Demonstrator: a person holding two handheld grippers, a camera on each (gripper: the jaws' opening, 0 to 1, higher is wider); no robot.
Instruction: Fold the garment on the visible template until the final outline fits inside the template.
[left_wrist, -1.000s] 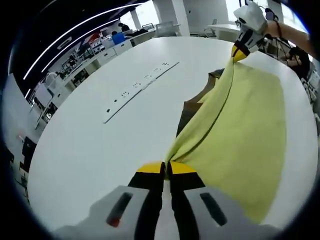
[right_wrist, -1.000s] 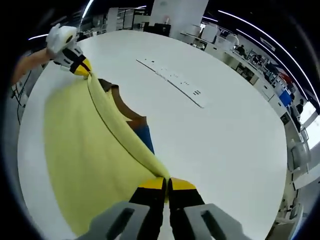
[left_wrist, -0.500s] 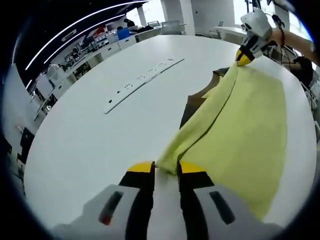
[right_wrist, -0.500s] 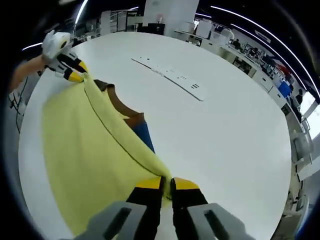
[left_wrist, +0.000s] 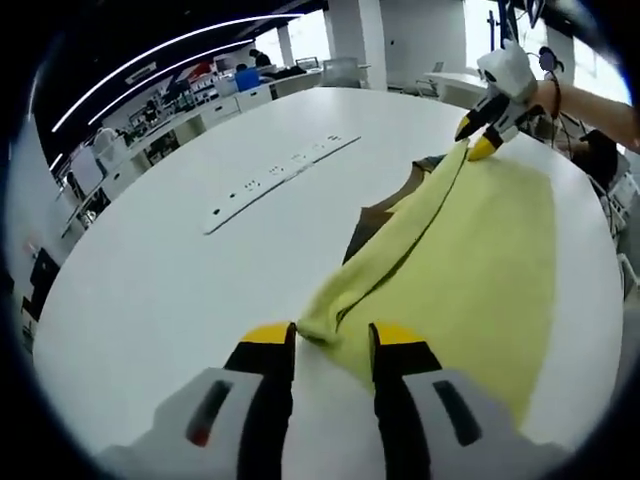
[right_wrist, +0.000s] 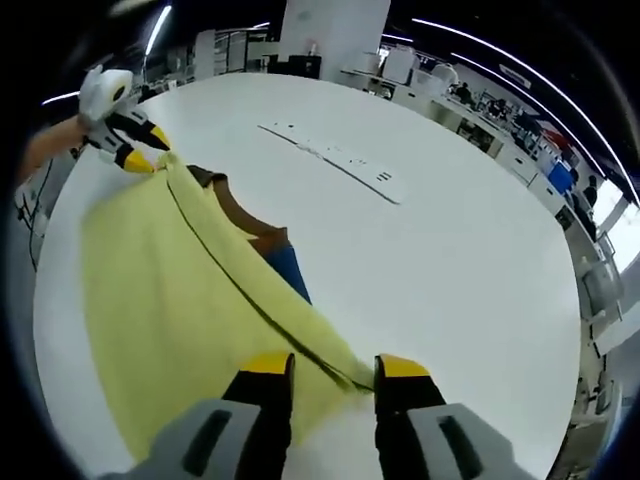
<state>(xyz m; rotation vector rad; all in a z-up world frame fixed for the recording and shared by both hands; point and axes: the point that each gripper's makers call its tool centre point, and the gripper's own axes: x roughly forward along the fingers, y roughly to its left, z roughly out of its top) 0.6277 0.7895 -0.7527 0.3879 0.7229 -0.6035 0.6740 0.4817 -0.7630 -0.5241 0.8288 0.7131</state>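
Yellow cloth, the garment (left_wrist: 470, 250), lay spread on the white bench (left_wrist: 170, 270), doubled over so that its thick folded edge ran from one tool to the other. That fold looked freshly laid. The left tool (left_wrist: 333, 335) stood wide apart with the garment's near corner lying loose between its jaws, and in the right gripper view the right tool (right_wrist: 333, 365) was just as wide, gripping nothing. Both seemed parked at the fold's two ends because the edge had been carried over and let go. From under the fold, a brown collar piece (right_wrist: 245, 215) and a blue patch (right_wrist: 290, 275) peeked out, perhaps the template or another layer; I could not tell which. Toward 10 o'clock a strip of sockets (left_wrist: 275, 180) lay well apart, leaving broad open bench for another fold. The garment's outer side ran near the bench rim.
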